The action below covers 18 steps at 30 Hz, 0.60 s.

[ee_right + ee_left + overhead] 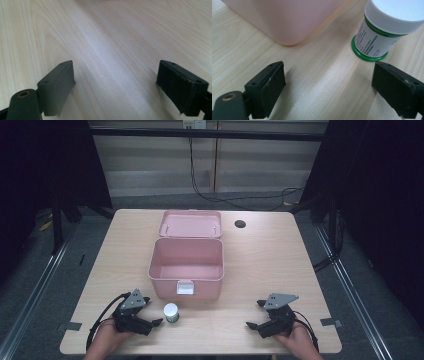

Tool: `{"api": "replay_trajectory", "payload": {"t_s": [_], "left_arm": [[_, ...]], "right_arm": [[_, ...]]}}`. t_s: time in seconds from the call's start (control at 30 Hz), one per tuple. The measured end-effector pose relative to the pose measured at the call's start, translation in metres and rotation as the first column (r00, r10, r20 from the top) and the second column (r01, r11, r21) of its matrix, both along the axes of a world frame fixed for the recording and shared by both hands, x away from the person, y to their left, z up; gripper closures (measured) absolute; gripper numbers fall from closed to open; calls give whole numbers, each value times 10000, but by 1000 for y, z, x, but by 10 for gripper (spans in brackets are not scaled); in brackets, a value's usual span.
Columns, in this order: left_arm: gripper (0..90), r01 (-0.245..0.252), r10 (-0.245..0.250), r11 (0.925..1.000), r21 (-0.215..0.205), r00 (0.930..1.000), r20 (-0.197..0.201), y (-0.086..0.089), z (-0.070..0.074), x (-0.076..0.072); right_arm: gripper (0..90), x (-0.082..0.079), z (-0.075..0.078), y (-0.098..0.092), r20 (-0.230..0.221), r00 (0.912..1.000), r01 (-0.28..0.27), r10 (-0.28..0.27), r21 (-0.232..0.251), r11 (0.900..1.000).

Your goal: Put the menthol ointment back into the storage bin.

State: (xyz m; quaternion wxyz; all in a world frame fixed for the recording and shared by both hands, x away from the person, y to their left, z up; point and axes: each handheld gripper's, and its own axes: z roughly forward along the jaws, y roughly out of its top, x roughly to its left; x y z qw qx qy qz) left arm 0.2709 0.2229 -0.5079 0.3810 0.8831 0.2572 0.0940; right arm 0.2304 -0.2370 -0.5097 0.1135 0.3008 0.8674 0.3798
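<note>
A small white bottle (171, 313) with a white cap and a green band at its base stands upright on the pale wooden desk (260, 265), near the desk's front edge. Just behind it is a pink box (186, 268), open, its lid (190, 223) folded back flat on the desk on the far side. The inside of the box looks bare. A white latch tab (185, 287) hangs on the box's front wall, just above the bottle.

My left gripper (155, 323) lies low at the bottle's left, its tips pointing toward it and just short of touching. In the left gripper view the two black fingers (270, 87) are spread wide with nothing between them; the bottle (384, 30) sits ahead and toward the right finger, and the box's rounded corner (287, 27) fills the upper left.

My right gripper (252, 316) rests well apart on the right side of the desk, fingers (58, 85) also spread and empty, with bare wood ahead.

I judge the step in hand to be picking up the bottle with my left gripper. To do it well I should swing the gripper so the bottle sits centred between the fingers, slide forward until they bracket the labelled body below the cap, then squeeze evenly. Approaching off-centre could tip it over or nudge it against the box wall.
</note>
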Motion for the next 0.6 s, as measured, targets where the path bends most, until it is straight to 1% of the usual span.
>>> {"api": "replay_trajectory", "payload": {"t_s": [0.07, 0.1, 0.13, 0.17, 0.2, 0.27, 0.3, 0.33, 0.37, 0.47, 0.5, 0.53, 0.57, 0.6], "left_arm": [[101, 46, -46, 10000, 0, 10000, -20, 0, 0, 0], [98, 68, -68, 10000, 64, 10000, 18, 0, 0, 0], [98, 5, -4, 10000, 64, 10000, -86, -1, 1, 0], [98, 21, -14, 9994, 343, 9998, -218, -3, 3, 1], [100, 21, -14, 9994, 343, 9998, -218, -3, 3, 1], [105, -33, 67, 9968, 799, 9991, -422, -6, 8, 1], [124, -50, 98, 9960, 887, 9985, -535, -7, 9, 1], [135, 40, 70, 9907, 1356, 9967, -805, -9, 14, 1], [157, 40, 70, 9907, 1356, 9967, -805, -9, 14, 1], [178, 14, 209, 9814, 1917, 9932, -1142, -11, 19, 1], [181, 24, 267, 9777, 2101, 9904, -1358, -11, 21, 0], [206, 241, 171, 9690, 2458, 9862, -1644, -10, 25, 0], [212, 241, 171, 9690, 2458, 9862, -1644, -10, 25, 0], [212, 262, 232, 9656, 2588, 9823, -1859, -9, 27, 0]], "right_arm": [[140, 0, 0, 0, -2, 10000, -3, 3, 2, 10000], [140, 0, 0, 0, -3, 10000, -1, 1, 1, 10000], [140, 0, 0, 0, 4, 10000, -6, 6, -1, 10000], [140, 0, 0, 0, 3, 10000, -6, 6, -3, 10000], [140, 0, 0, 0, 3, 10000, -6, 6, -3, 10000], [140, 0, 0, 0, -2, 10000, -1, 1, 2, 10000], [140, 0, 0, 0, 1, 10000, -7, 7, 0, 10000], [140, 0, 0, 0, -3, 10000, -1, 1, 1, 10000], [140, 0, 0, 0, -3, 10000, -1, 1, 1, 10000], [140, 0, 0, 0, -1, 10000, 1, -1, -1, 10000], [140, 0, 0, 0, -5, 10000, -1, 1, 1, 10000], [140, 0, 0, 0, -3, 10000, -1, 1, -2, 10000], [140, 0, 0, 0, -3, 10000, -1, 1, -2, 10000], [140, 0, 0, 0, 2, 10000, -3, 3, -5, 10000]]}}
